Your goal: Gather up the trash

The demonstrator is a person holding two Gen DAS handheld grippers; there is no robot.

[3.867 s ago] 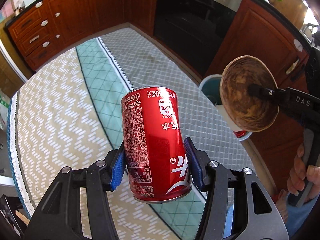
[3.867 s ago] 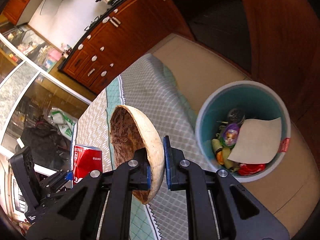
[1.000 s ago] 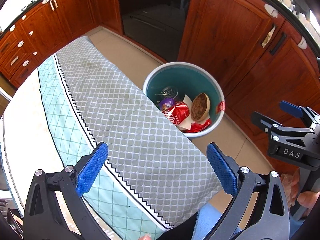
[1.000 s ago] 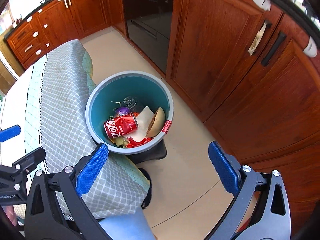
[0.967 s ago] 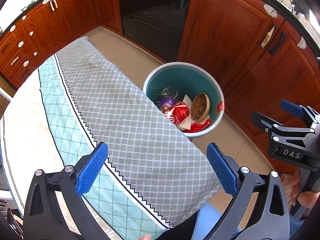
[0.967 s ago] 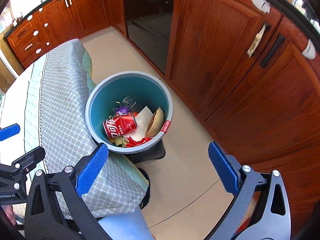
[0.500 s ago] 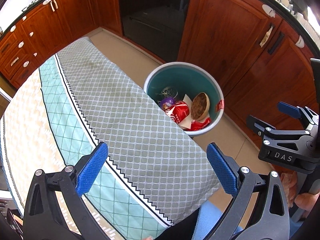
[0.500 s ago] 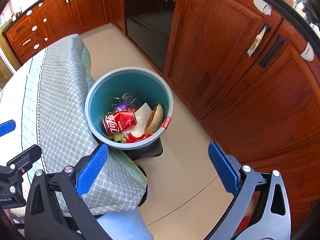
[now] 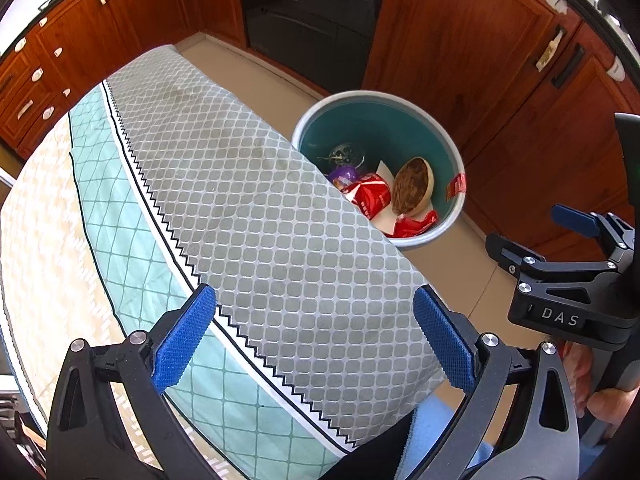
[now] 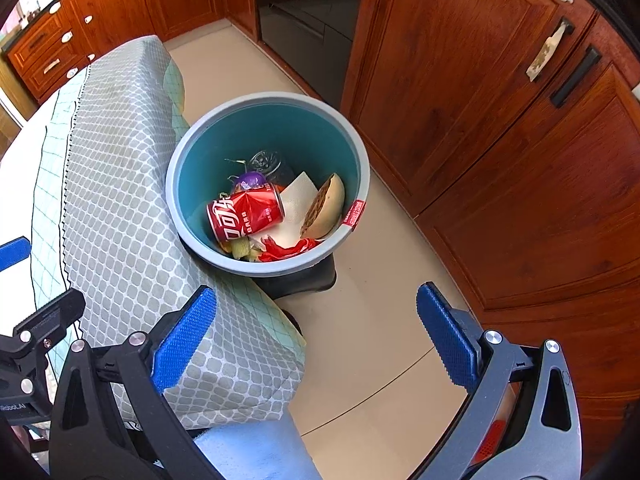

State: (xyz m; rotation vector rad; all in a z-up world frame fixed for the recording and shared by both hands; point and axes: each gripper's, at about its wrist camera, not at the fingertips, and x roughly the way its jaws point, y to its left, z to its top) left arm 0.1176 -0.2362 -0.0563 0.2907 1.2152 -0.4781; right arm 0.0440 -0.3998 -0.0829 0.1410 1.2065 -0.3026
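Observation:
A teal trash bin [image 10: 352, 152] with a grey rim stands on the floor beside the table. Inside lie a red soda can [image 10: 245, 211], a brown shell-like bowl [image 10: 325, 205], white paper [image 10: 298, 200] and other scraps. The bin also shows in the left wrist view [image 9: 454, 160], with the can [image 9: 370, 198] and bowl [image 9: 413, 190] in it. My left gripper [image 9: 314, 342] is open and empty above the tablecloth's near corner. My right gripper [image 10: 316, 340] is open and empty above the floor, near the bin.
A table under a grey and green patterned cloth [image 9: 224, 200] fills the left side. Dark wooden cabinets [image 10: 500, 120] and a black oven door [image 9: 312, 20] line the far side. Beige floor [image 10: 368, 360] lies between bin and cabinets.
Earlier the left gripper held the can and the right held the bowl; both now lie in the bin. Over the last second both open grippers have drawn back slightly from the bin.

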